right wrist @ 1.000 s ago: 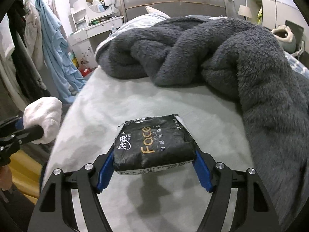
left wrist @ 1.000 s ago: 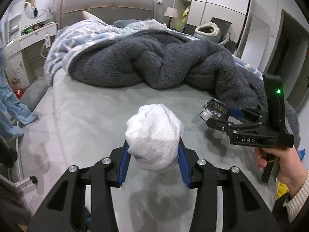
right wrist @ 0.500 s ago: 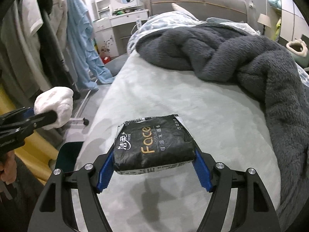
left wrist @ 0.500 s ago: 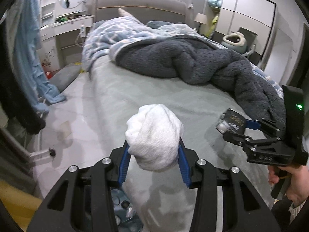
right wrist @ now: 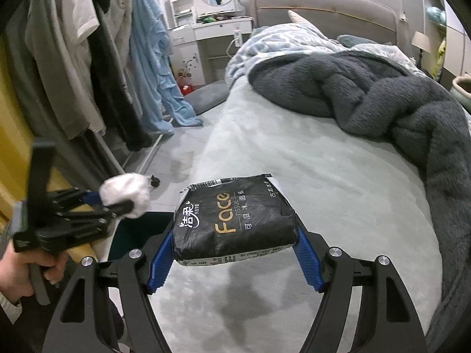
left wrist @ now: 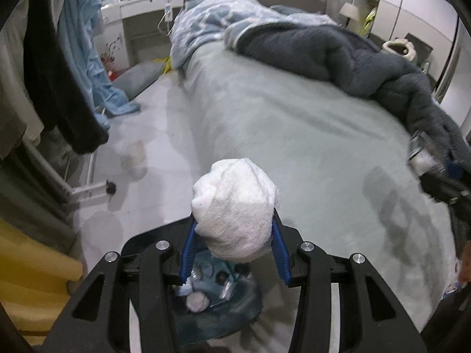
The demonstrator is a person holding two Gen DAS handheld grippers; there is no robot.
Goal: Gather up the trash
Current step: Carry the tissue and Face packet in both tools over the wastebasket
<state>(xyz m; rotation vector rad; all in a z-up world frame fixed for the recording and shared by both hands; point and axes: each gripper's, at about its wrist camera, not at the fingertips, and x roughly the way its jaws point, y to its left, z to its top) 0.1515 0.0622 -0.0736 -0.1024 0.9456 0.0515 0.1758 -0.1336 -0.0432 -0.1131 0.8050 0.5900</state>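
Observation:
My left gripper is shut on a crumpled white tissue wad and holds it over a dark teal trash bin that stands on the floor by the bed's edge; the bin holds several bits of trash. The wad also shows in the right wrist view, held by the left gripper above the bin. My right gripper is shut on a black "Face" tissue pack held above the grey bed. The right gripper is blurred at the right edge of the left wrist view.
A dark grey fleece blanket and a blue patterned quilt lie heaped at the head of the bed. Clothes hang on a rack at the left. A white dresser stands by the headboard. A yellow surface is left of the bin.
Both grippers have swung left, away from the middle of the bed to its left edge. The wad now hangs over the trash bin, which has come into view. Both holds are unchanged.

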